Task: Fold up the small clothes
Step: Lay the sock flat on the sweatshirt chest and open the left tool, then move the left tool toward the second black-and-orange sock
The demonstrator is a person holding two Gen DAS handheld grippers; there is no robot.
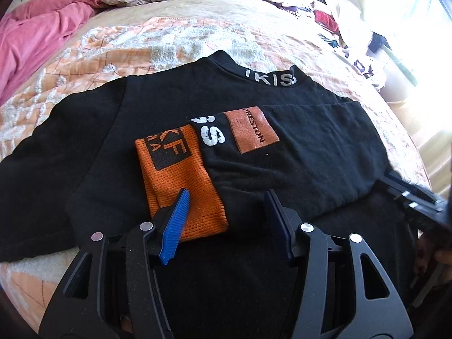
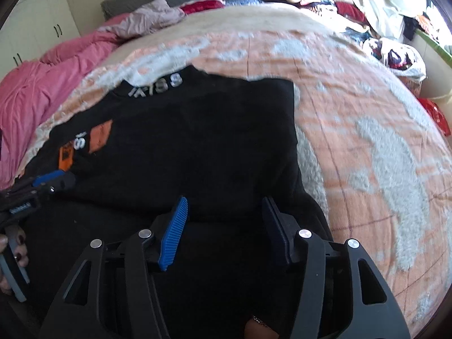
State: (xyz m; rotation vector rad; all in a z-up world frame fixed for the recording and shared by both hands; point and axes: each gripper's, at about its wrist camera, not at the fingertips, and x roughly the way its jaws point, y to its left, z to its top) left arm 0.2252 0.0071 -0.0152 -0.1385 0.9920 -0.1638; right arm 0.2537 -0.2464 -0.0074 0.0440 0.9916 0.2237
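A black shirt (image 1: 175, 107) with orange patches lies flat on the bed, collar away from me. Its right sleeve (image 1: 310, 152) is folded in across the chest, orange cuff (image 1: 183, 180) toward me. My left gripper (image 1: 226, 197) is open and empty just above the cuff and the shirt's lower part. My right gripper (image 2: 224, 206) is open and empty over the shirt's (image 2: 197, 130) right folded side, near its hem. The left gripper also shows at the left edge of the right wrist view (image 2: 53, 179), and the right gripper at the right edge of the left wrist view (image 1: 409, 195).
The bed has a peach and white fleece blanket (image 2: 367, 130). A pink duvet (image 1: 36, 34) is bunched at the far left. A heap of mixed clothes (image 1: 316, 2) lies at the far right, by a bright window. White cupboards (image 2: 34, 22) stand behind.
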